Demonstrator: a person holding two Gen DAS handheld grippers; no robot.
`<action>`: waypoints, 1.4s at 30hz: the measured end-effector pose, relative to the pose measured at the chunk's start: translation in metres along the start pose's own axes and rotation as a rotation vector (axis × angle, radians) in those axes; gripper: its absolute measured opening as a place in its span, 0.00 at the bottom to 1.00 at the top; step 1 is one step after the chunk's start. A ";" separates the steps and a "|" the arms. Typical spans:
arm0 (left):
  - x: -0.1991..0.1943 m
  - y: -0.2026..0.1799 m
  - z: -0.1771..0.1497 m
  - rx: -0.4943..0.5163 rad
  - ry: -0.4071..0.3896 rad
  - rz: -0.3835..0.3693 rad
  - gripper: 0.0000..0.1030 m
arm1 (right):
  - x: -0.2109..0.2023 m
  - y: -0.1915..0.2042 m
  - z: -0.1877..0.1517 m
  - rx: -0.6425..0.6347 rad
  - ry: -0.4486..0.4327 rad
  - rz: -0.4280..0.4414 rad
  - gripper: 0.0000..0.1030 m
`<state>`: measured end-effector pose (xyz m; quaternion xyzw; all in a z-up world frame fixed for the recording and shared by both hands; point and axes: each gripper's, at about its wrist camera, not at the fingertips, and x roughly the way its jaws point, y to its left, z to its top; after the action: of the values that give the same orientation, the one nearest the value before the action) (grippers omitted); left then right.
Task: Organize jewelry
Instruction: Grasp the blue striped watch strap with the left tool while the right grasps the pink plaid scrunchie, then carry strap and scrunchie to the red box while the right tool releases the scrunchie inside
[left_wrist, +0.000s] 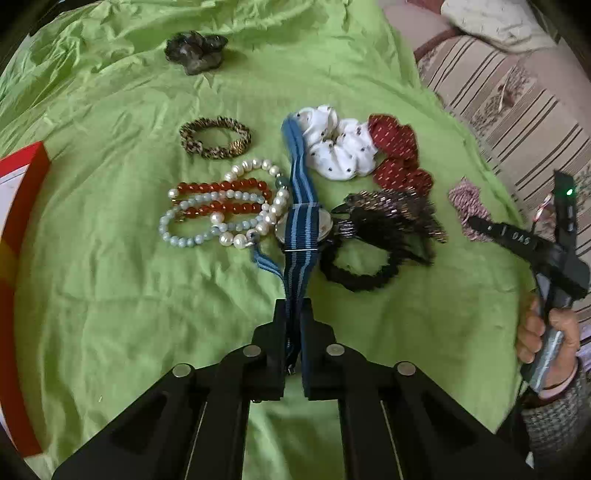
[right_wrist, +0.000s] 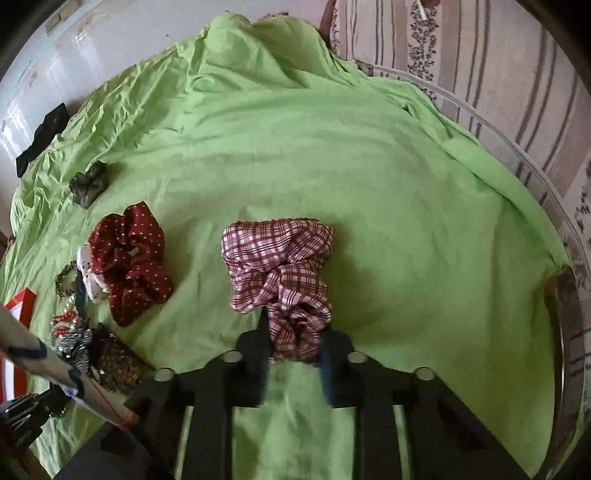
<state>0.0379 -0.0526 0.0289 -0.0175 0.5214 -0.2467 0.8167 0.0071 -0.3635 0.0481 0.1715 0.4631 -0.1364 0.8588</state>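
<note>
A green cloth (left_wrist: 110, 295) is spread over the whole surface, and the jewelry is clustered at its middle. The left gripper (left_wrist: 294, 314) is pressed together on the near end of a blue striped watch strap (left_wrist: 299, 229), whose long axis runs straight away from the jaws, past the watch case, toward a white scrunchie (left_wrist: 340, 147). Bead bracelets (left_wrist: 221, 210) are touched by the strap on its left side; a black beaded scrunchie (left_wrist: 384, 236) lies against it on the right. The right gripper (right_wrist: 295, 332) is closed on the near edge of a plaid scrunchie (right_wrist: 280, 266), well apart from the cluster. A red box (left_wrist: 22, 236) is cut off at the left edge. The watch face is largely hidden under the strap, and the strap's buckle cannot be made out.
</note>
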 end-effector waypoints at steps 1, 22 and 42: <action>-0.007 0.000 -0.002 -0.004 -0.011 -0.003 0.04 | -0.006 -0.001 -0.002 0.008 -0.009 -0.001 0.17; -0.232 0.106 -0.040 -0.176 -0.400 0.136 0.04 | -0.128 0.164 -0.048 -0.342 -0.091 0.260 0.15; -0.188 0.313 0.027 -0.413 -0.412 0.375 0.04 | -0.028 0.450 -0.076 -0.631 0.119 0.395 0.16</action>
<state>0.1183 0.2949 0.1098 -0.1356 0.3789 0.0268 0.9151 0.1119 0.0772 0.1084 -0.0081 0.4894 0.1915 0.8508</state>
